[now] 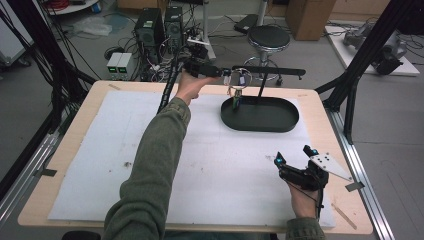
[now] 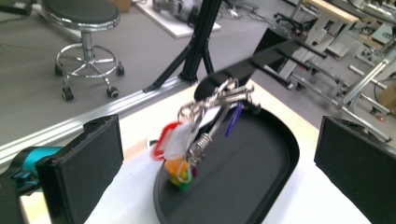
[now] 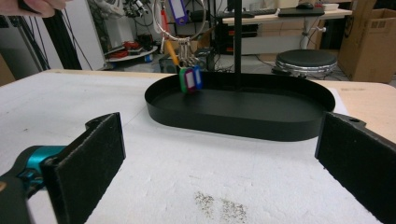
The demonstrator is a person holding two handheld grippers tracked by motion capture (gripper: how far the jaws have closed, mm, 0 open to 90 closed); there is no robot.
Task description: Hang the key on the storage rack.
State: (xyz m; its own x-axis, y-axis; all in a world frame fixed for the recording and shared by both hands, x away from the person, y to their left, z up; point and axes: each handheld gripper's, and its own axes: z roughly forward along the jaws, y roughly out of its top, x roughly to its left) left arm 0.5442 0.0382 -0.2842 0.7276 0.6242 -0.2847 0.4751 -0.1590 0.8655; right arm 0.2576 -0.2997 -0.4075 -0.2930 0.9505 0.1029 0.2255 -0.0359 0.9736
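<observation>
Nearest us, we are resting the right tool [image 1: 294, 156] on the white mat [image 1: 150, 165] of the worktop [image 1: 320, 107], its jaws spread wide and empty, probably keeping clear. Farther off, we are holding the left tool [image 1: 227, 73] out beside the key bunch [image 2: 205, 135], jaws wide apart, gripping nothing. The keys are hanging from the stand's arm [image 1: 272, 71] over the black tray [image 1: 260, 122], perhaps so a drop lands inside.
</observation>
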